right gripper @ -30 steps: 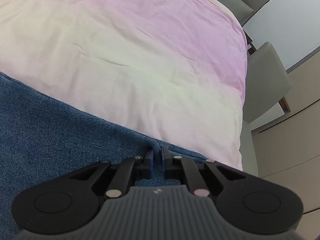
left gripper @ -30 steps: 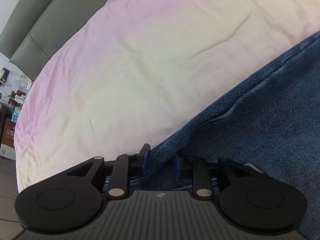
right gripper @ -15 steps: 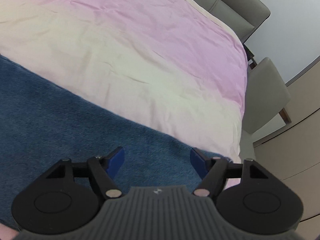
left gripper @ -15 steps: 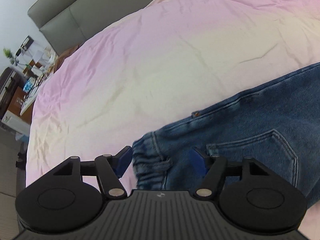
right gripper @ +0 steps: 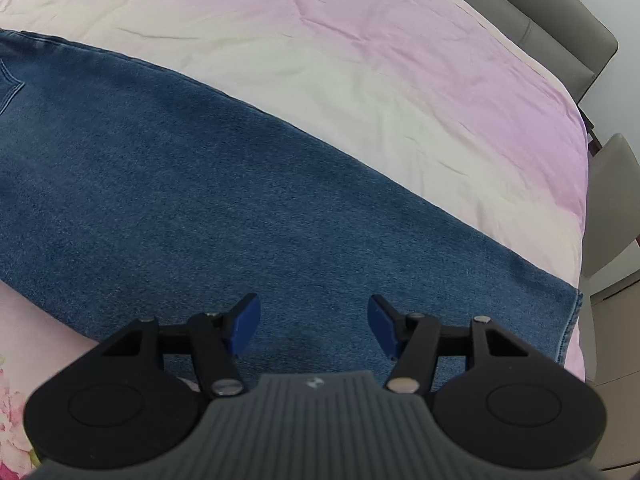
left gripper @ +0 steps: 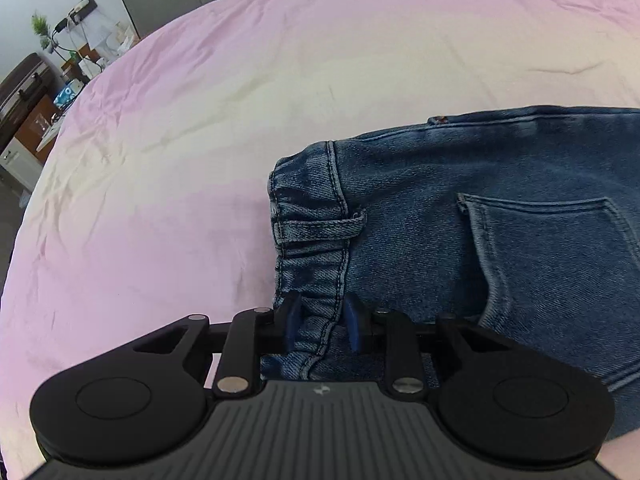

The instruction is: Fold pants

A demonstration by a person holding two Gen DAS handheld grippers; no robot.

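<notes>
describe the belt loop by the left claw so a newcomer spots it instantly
Start at the pink bedsheet, then the blue jeans lying on it. At their gathered waistband, just ahead of the left claw, the belt loop is the lone faded strap crossing the band.

The left hand-held gripper [left gripper: 320,322] has its two blue fingers [left gripper: 291,316] close together, with a fold of the jeans [left gripper: 500,216] waistband pinched between them. The right hand-held gripper [right gripper: 314,322] has its blue fingers [right gripper: 245,322] spread wide apart, and holds nothing.
</notes>
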